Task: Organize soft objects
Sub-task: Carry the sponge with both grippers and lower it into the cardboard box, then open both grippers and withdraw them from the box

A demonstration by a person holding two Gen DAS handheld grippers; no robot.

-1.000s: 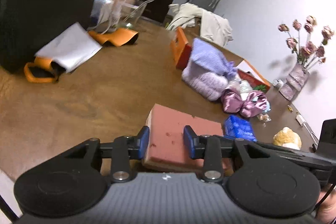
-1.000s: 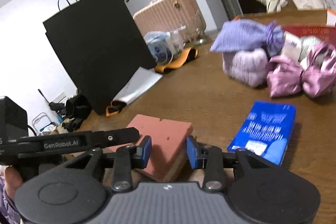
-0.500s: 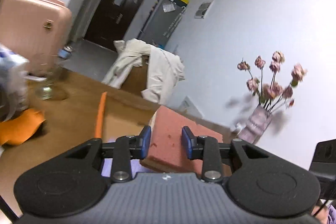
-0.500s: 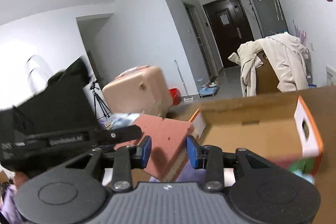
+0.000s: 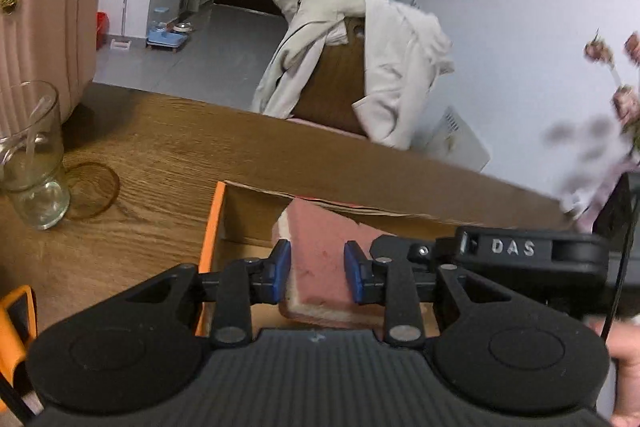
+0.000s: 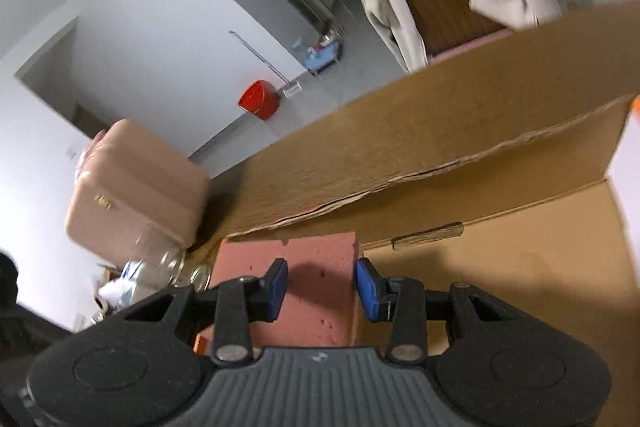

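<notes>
A pink sponge block [image 5: 320,251] with a pale underside hangs over the open cardboard box [image 5: 256,215] with an orange rim. My left gripper [image 5: 317,271] is shut on its near end, blue pads pressing both sides. In the right wrist view the same sponge [image 6: 316,275] sits in my right gripper [image 6: 322,285], which is shut on it above the box's brown floor [image 6: 520,267]. The right gripper's black body [image 5: 520,251] shows just right of the sponge.
A drinking glass [image 5: 32,167] stands on the wooden table [image 5: 160,147] left of the box. A pink suitcase [image 5: 44,7] is behind it. A pale coat [image 5: 360,59] hangs on a chair past the far edge. Dried flowers [image 5: 616,75] stand at right. The box flap [image 6: 440,131] stands up behind.
Both grippers lifted the sponge off the table and carried it across, past the purple and pink soft things, to above the open box. The right gripper rolled on the way.
</notes>
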